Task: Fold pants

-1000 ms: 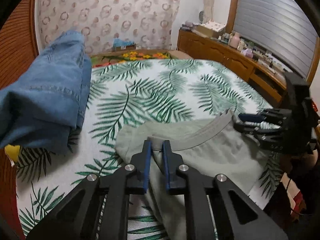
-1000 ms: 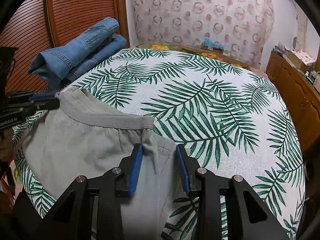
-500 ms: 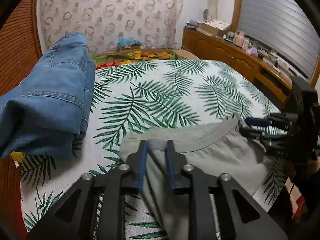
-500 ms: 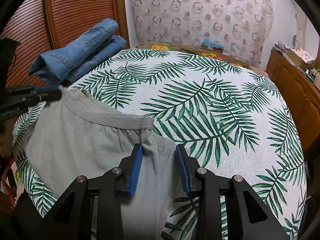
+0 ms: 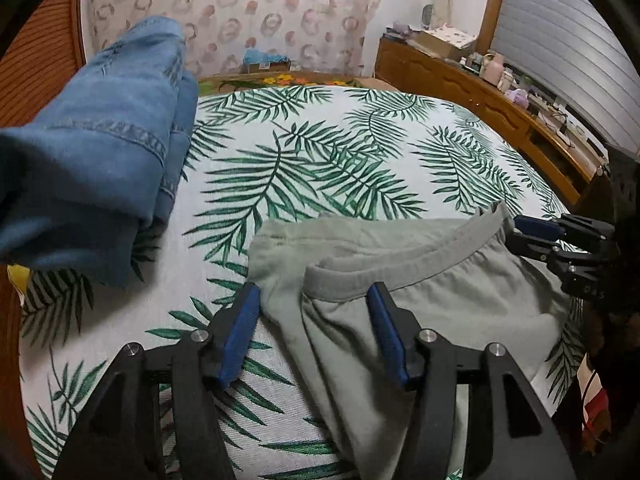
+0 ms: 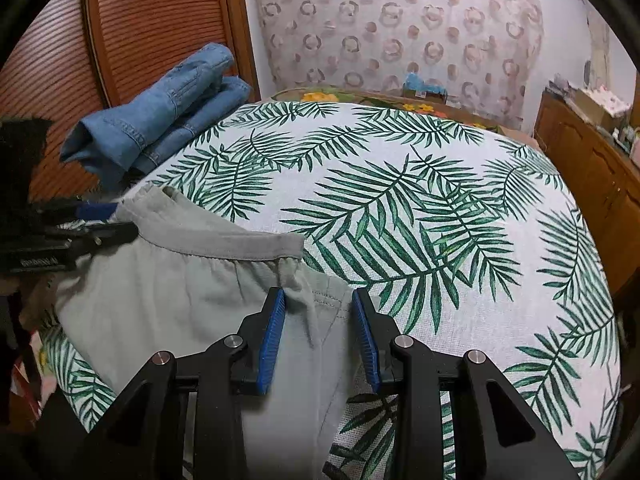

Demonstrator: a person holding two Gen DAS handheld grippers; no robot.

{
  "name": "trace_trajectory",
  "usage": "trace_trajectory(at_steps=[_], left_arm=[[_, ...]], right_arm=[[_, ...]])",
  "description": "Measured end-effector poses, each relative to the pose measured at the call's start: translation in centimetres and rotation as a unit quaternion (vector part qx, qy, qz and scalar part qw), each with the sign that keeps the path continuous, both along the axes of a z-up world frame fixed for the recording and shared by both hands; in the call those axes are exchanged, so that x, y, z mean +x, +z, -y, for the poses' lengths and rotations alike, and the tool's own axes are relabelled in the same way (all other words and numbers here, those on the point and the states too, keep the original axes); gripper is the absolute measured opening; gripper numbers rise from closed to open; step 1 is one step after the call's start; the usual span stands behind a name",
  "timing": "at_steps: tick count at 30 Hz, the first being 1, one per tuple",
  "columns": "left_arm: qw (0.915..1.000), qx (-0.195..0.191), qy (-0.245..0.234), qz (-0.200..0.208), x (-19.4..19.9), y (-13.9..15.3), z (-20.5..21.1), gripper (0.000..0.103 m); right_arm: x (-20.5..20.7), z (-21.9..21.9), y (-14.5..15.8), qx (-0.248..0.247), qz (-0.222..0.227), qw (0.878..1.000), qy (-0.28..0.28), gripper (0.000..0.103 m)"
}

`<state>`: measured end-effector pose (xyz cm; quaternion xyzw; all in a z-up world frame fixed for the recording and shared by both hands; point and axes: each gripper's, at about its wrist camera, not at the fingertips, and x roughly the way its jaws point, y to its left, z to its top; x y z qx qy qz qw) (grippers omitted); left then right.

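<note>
Soft grey-green pants (image 5: 420,300), ribbed elastic waistband, lie flat on palm-leaf bedspread (image 5: 320,152). Left gripper (image 5: 314,336) jaws just opened, spread astride fabric. Right gripper (image 6: 318,336) half-spread over crumpled fold. Denim jeans (image 6: 160,112) folded beside.

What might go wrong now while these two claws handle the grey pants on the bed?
The left gripper has just been opening, so its side of the grey pants could slump and crease. The pants lie near the edge of the bed and may slide off. The right gripper looks loose around a bunched fold.
</note>
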<state>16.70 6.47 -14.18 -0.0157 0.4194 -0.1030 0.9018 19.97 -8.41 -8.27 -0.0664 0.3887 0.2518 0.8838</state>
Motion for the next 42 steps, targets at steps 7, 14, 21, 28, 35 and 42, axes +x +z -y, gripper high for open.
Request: trace_trajectory(at_steps=[7, 14, 21, 28, 35, 42], left_arm=[[1.0, -0.001, 0.001, 0.007, -0.2, -0.1, -0.1, 0.057], [1.0, -0.005, 0.0, 0.007, -0.4, -0.1, -0.1, 0.058], [0.9999, -0.008, 0.0, 0.007, -0.6, 0.0, -0.3, 0.058], [0.9999, -0.01, 0.0, 0.007, -0.6, 0.1, -0.3, 0.058], [0.9999, -0.01, 0.001, 0.008, -0.6, 0.1, -0.3, 0.058], [0.9998, -0.016, 0.006, 0.006, -0.6, 0.3, -0.4, 0.058]], right_arm=[[-0.3, 0.2, 0.3, 0.0, 0.007, 1.0, -0.008, 0.048], [-0.6, 1.3, 0.5, -0.009, -0.006, 1.0, -0.026, 0.053], [0.0, 0.4, 0.4, -0.03, -0.022, 0.999, -0.017, 0.053], [0.7, -0.4, 0.2, -0.023, -0.022, 0.999, 0.002, 0.042], [0.6, -0.7, -0.3, -0.007, -0.022, 0.999, 0.03, 0.013], [0.2, -0.8, -0.6, -0.011, -0.007, 0.999, 0.031, 0.013]])
